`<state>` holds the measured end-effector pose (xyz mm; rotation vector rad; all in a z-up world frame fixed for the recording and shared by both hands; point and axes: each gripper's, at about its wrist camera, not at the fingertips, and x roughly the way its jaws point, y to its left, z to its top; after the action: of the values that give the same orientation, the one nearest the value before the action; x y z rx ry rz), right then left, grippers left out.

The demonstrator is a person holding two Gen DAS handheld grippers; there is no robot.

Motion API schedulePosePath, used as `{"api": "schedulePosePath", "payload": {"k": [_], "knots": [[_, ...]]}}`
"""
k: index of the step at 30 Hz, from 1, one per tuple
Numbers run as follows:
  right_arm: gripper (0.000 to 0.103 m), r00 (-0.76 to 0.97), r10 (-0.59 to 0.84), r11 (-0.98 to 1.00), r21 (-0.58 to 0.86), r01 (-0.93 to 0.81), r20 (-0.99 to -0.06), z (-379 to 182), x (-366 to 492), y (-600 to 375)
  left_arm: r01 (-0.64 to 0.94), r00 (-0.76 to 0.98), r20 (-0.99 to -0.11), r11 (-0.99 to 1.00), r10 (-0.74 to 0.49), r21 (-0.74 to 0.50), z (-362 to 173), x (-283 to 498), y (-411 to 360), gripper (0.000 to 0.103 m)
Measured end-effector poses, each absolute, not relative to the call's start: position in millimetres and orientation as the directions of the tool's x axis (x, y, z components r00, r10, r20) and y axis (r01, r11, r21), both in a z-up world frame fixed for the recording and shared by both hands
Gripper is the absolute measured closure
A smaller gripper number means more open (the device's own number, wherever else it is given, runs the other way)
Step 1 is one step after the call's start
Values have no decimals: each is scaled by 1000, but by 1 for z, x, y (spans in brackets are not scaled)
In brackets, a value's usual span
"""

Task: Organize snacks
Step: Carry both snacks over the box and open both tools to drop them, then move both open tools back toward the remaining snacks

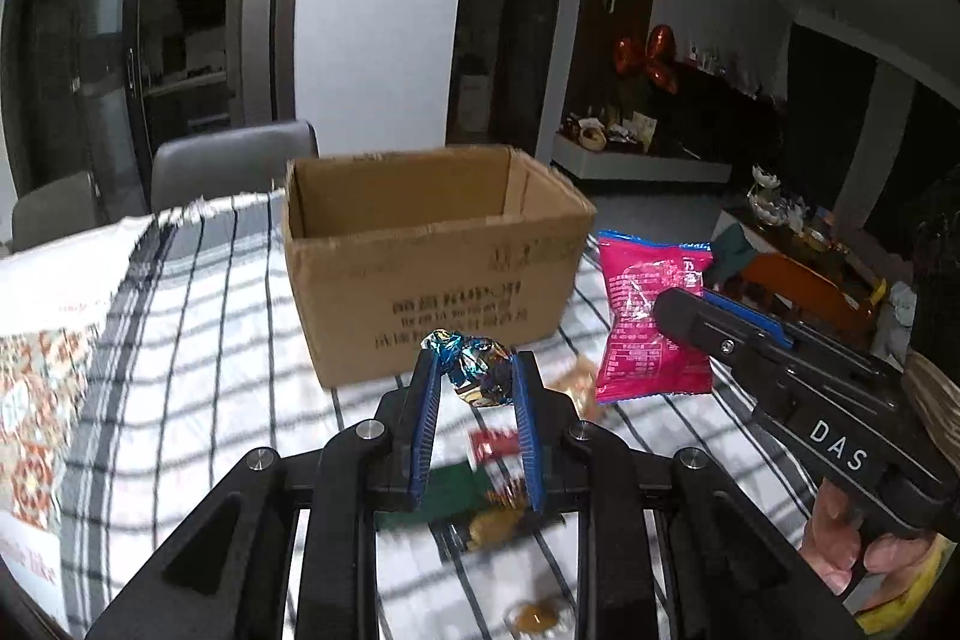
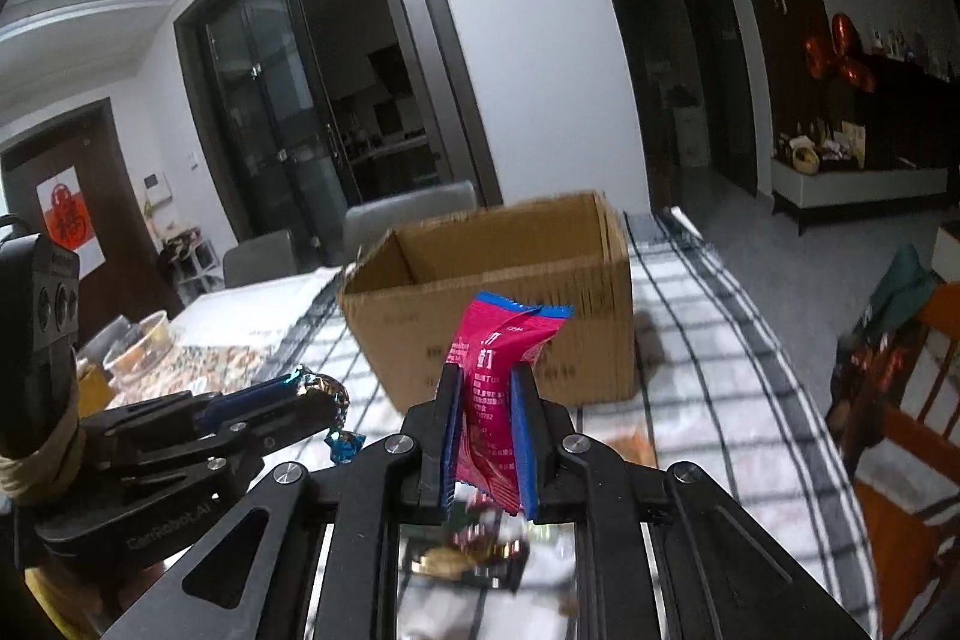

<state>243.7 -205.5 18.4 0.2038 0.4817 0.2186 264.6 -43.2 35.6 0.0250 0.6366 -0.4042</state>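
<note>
Left gripper (image 1: pixel 477 370), nearest its own camera, is clenched on a foil-wrapped candy (image 1: pixel 474 367), pinched at the fingertips so the twisted wrapper ends stay free. Right gripper (image 2: pixel 486 400) is clamped on a pink snack packet (image 2: pixel 495 400), held upright by its lower half, the blue-edged top seal standing clear above the fingers.

Both items are carried above the bench (image 1: pixel 198 280), short of the cardboard box (image 1: pixel 432 256). The box stands open-topped on the checked cloth; the visible part of its interior shows nothing inside. The candy sits before the box's near wall; the packet is off its right corner. Judgement: both are lifted for a drop over the rim.

More loose snacks (image 1: pixel 498 490) lie blurred on the cloth before the box, under the grippers; the sorting appears at an early stage.
</note>
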Motion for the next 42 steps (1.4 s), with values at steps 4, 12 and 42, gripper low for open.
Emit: {"api": "schedulePosePath", "payload": {"k": [4, 12, 42], "knots": [[86, 874, 254, 958, 234, -168, -413, 31, 262, -205, 373, 743, -571, 924, -349, -79, 48, 282, -46, 78], [86, 886, 244, 966, 180, -185, -395, 48, 303, -202, 359, 766, -560, 933, -314, -32, 63, 324, -50, 78], [52, 864, 227, 968, 205, -148, -449, 33, 351, -222, 326, 825, -513, 941, -238, 87, 62, 358, -57, 44]]}}
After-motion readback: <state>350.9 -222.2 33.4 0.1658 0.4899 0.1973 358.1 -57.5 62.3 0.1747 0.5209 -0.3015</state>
